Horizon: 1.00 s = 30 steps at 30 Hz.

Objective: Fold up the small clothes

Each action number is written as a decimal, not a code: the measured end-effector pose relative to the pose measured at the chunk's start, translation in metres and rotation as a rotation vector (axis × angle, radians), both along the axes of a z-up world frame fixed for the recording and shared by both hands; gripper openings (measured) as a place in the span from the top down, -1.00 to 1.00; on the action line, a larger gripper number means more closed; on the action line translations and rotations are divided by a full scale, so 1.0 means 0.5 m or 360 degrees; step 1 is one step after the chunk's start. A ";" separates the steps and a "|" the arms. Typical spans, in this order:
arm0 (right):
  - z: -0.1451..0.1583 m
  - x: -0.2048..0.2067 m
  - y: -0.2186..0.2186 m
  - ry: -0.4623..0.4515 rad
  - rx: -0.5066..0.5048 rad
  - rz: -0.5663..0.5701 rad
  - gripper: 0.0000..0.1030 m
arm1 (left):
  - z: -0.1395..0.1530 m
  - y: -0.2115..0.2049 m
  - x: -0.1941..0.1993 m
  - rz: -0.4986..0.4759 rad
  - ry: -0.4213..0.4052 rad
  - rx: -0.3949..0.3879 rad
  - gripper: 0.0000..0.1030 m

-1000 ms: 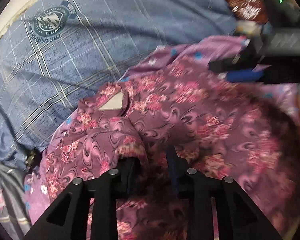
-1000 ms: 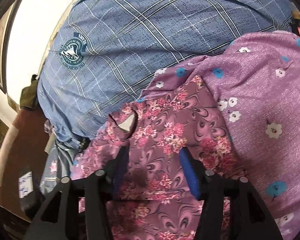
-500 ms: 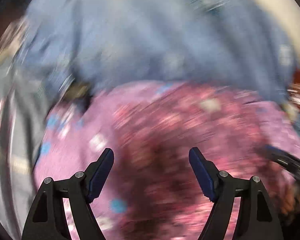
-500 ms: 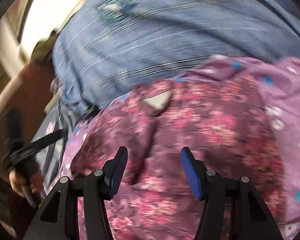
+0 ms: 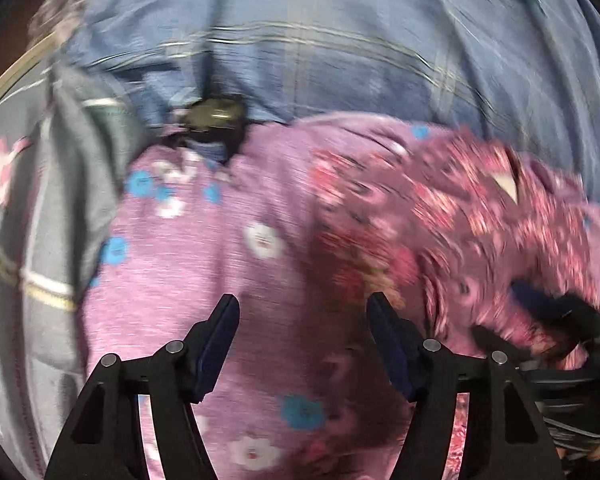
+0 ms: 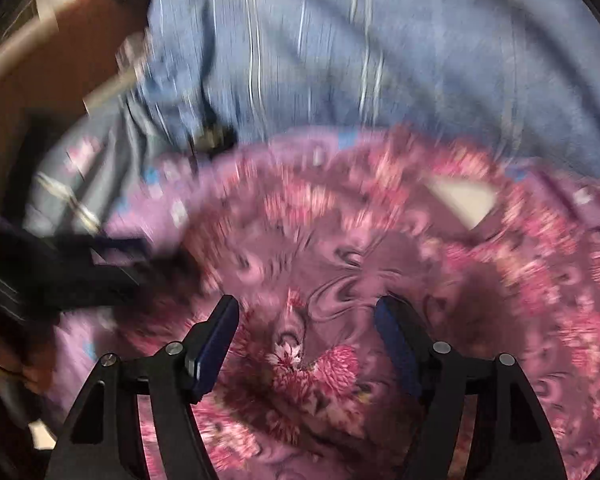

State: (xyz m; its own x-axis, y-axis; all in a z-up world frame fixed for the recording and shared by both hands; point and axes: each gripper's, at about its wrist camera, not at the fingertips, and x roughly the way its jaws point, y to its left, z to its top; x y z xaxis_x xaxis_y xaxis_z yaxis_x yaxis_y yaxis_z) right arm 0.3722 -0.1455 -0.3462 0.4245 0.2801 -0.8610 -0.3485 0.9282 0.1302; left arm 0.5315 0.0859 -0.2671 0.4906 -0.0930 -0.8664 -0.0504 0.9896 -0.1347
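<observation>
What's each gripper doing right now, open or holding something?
Left gripper: open, empty, over the lilac flower-print cloth.
Right gripper: open, empty, over the maroon floral-swirl garment.

The dark purple garment with pink swirling flowers (image 6: 340,272) is soft matt cloth, crumpled into folds, lying on a lighter mauve cloth with blue and white blossoms (image 5: 204,264) that looks finely heathered. Behind both, the blue checked fabric sheet (image 5: 340,40) is matt woven cloth. The left gripper (image 5: 302,344) and right gripper (image 6: 306,340) are smooth black plastic with dull metal rivets and dark blue pads (image 6: 216,344).
</observation>
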 end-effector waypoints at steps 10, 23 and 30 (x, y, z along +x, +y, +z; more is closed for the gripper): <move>0.077 -0.030 -0.119 -0.0177 0.0211 -0.0265 0.93 | -0.018 -0.019 0.000 -0.0025 0.0026 0.0021 -0.26; 0.108 -0.168 -0.670 -0.0262 0.0676 -0.1351 0.31 | -0.021 -0.132 -0.007 -0.0187 0.0011 0.0200 -0.26; 0.134 -0.136 -0.555 -0.0285 0.0761 -0.0865 0.31 | -0.022 -0.155 0.002 -0.0133 0.0003 0.0207 -0.26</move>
State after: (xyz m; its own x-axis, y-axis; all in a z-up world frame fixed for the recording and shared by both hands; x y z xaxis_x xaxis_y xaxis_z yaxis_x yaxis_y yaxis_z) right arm 0.3043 -0.4229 -0.2789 0.7325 0.3172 -0.6024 0.0898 0.8321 0.5474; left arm 0.5325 0.0083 -0.2778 0.4843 -0.0206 -0.8747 0.0329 0.9994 -0.0054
